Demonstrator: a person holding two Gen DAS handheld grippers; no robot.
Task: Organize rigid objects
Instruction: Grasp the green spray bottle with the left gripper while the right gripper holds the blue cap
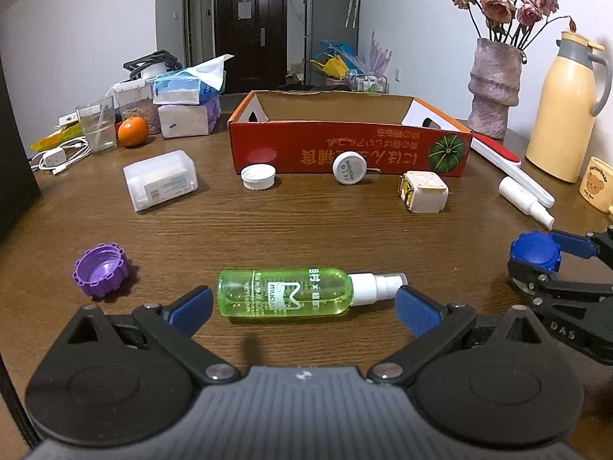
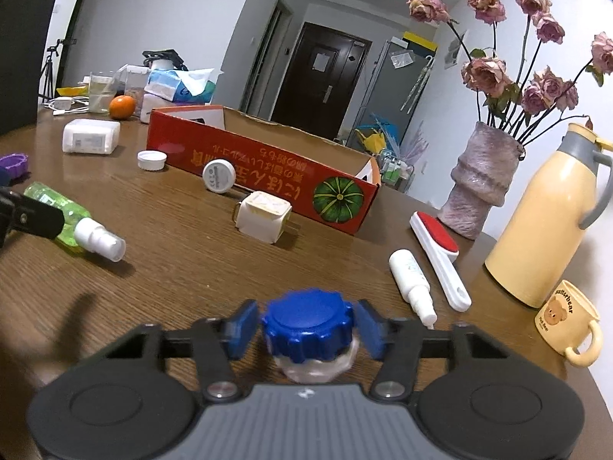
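Presently, my right hand-held gripper (image 2: 306, 327) has its blue pads set around the blue cap (image 2: 307, 322) of a small clear jar; whether they press on it I cannot tell. My left hand-held gripper (image 1: 304, 301) stands wide open, holding nothing, with the green spray bottle (image 1: 285, 293) lying on the desk (image 1: 306, 226) between its fingers. The red cardboard box (image 1: 345, 149) sits behind.
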